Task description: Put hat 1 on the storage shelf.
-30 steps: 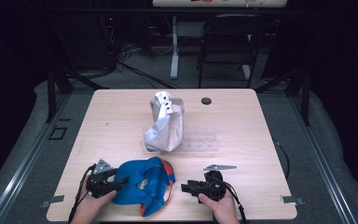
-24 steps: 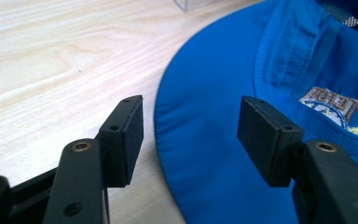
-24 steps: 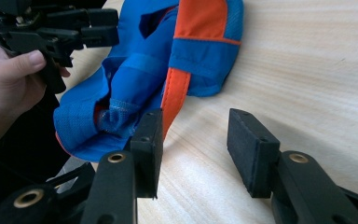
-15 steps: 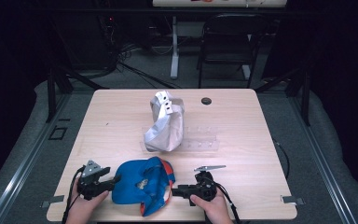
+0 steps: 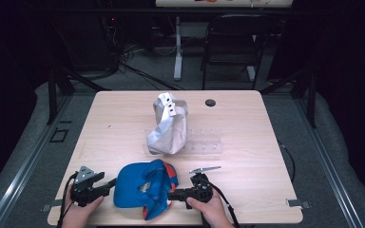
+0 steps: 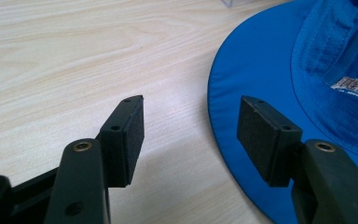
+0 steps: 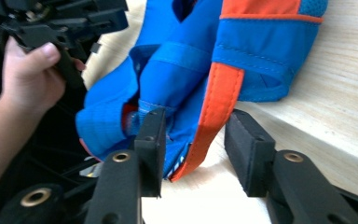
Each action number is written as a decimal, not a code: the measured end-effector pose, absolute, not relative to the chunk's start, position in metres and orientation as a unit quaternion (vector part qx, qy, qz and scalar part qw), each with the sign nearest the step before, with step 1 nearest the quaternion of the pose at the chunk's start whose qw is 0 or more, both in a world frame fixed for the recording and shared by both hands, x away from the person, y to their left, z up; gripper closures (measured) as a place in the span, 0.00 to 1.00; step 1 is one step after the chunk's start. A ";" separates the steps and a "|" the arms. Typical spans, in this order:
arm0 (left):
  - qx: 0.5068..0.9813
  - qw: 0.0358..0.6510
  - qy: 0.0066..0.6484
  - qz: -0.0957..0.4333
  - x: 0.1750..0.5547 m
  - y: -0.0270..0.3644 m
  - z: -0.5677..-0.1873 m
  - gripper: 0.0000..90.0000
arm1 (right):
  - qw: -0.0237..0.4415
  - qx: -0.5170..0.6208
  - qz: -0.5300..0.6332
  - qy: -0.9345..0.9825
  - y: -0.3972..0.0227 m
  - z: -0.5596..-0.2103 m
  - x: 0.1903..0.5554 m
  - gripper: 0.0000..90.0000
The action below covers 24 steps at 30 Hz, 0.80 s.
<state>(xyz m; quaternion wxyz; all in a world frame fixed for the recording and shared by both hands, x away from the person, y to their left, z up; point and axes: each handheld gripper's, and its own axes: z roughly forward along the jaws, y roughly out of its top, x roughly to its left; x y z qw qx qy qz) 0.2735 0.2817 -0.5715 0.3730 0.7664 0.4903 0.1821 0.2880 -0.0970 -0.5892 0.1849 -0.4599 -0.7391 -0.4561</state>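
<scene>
A blue cap [image 5: 138, 187] with orange trim lies crumpled near the table's front edge. My left gripper [image 5: 111, 183] is at its left side, open; in the left gripper view [image 6: 191, 126] the blue brim [image 6: 261, 70] runs under the right jaw, and bare wood lies between the pads. My right gripper [image 5: 171, 194] points into the cap from the right. Its jaws have just been closing, and an orange strap [image 7: 214, 107] of the cap [image 7: 182, 70] hangs between them [image 7: 193, 140] with a gap to the right pad.
A grey cap [image 5: 168, 126] stands mid-table beside a clear plastic tray [image 5: 209, 145]. A small black disc [image 5: 210, 102] lies near the far edge. The table's front edge [image 5: 266, 222] is just under both hands. A chair [image 5: 228, 42] stands beyond the table.
The left gripper has drawn back to the left, off the cap's crown to its brim edge. The right gripper has moved left, onto the cap's orange-trimmed side.
</scene>
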 end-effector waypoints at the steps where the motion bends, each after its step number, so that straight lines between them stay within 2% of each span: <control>1: 0.766 0.373 0.491 0.183 0.273 0.282 -0.571 0.47 | 0.189 -0.458 -0.458 -0.738 -0.098 -0.589 0.289 0.69; 10: 0.766 0.371 0.493 0.182 0.273 0.285 -0.570 0.47 | 0.207 -0.482 -0.466 -0.712 -0.102 -0.586 0.291 0.84; 24: 0.762 0.374 0.494 0.190 0.274 0.286 -0.570 0.47 | 0.218 -0.542 -0.476 -0.657 -0.122 -0.579 0.294 0.86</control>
